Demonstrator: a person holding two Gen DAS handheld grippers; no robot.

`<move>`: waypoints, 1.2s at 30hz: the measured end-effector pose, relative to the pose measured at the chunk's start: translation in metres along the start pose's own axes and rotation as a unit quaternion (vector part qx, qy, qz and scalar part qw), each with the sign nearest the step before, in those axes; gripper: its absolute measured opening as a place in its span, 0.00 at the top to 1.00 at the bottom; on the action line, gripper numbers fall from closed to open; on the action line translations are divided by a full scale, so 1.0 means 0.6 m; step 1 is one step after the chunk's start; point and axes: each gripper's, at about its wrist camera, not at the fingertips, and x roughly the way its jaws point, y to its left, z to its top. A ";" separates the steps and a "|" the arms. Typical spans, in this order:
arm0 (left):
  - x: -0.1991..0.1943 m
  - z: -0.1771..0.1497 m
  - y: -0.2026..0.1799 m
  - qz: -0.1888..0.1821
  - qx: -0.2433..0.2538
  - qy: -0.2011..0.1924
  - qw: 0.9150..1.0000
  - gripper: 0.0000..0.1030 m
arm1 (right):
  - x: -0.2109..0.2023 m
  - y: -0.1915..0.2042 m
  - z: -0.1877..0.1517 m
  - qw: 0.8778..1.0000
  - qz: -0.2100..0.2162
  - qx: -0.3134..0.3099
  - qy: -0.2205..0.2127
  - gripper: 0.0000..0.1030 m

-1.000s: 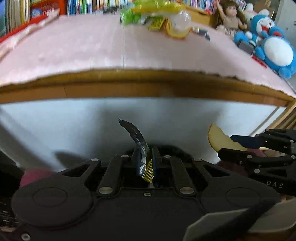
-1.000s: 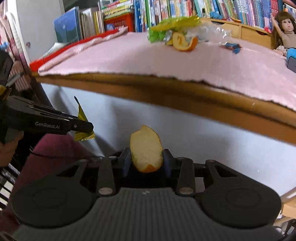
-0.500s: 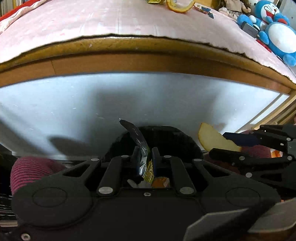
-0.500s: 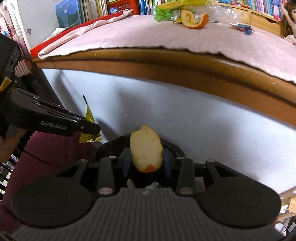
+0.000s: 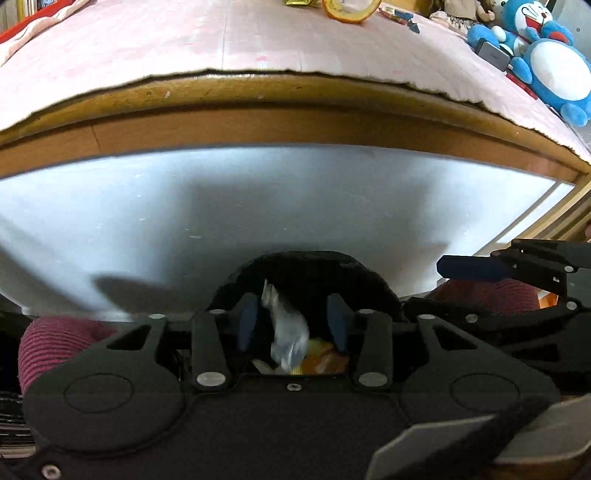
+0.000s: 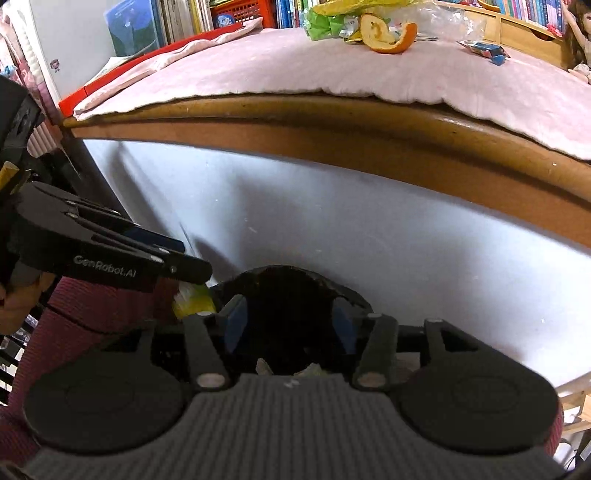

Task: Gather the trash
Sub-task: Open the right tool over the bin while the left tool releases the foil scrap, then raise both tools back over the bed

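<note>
Bin point(image 5: 306, 266): black, round-rimmed, under the desk edge, against a white panel; taken as landmark. Scraps of orange and pale litter lie inside it, seen past the fingers of both tools.

Left gripper point(image 5: 291, 325): above the bin mouth, jaws opening, blue pads apart. Wrapper point(image 5: 286, 332), silvery and blurred, hangs between the pads over the bin, gripped by neither; whether it brushes one pad cannot be told.

Right gripper point(image 6: 288, 325): above the bin mouth, just beside the left one, jaws opening, nothing between the pads.

Desk point(image 6: 332, 122): wooden edge above the bin, pink mat on top.

Orange peel point(image 6: 388, 33): on the mat, well beyond the bin, beside green and yellow wrappers point(image 6: 328, 18).

Blue packet point(image 6: 484, 50): on the mat, right of the peel.

Blue plush toys point(image 5: 546, 62): far right of the desk top.

Person's maroon sleeve point(image 6: 85, 310): left of the bin.
</note>
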 end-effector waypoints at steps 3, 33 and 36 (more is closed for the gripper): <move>-0.004 0.003 -0.002 0.007 0.001 -0.003 1.000 0.53 | -0.003 -0.003 0.003 1.000 -0.003 0.005 -0.005 0.35; -0.151 0.238 0.010 0.039 -0.026 -0.259 0.965 0.24 | -0.114 -0.134 0.203 0.978 -0.099 0.039 -0.177 0.29; -0.128 0.284 0.021 0.063 -0.038 -0.277 0.958 0.23 | -0.099 -0.167 0.230 0.976 -0.116 0.064 -0.173 0.28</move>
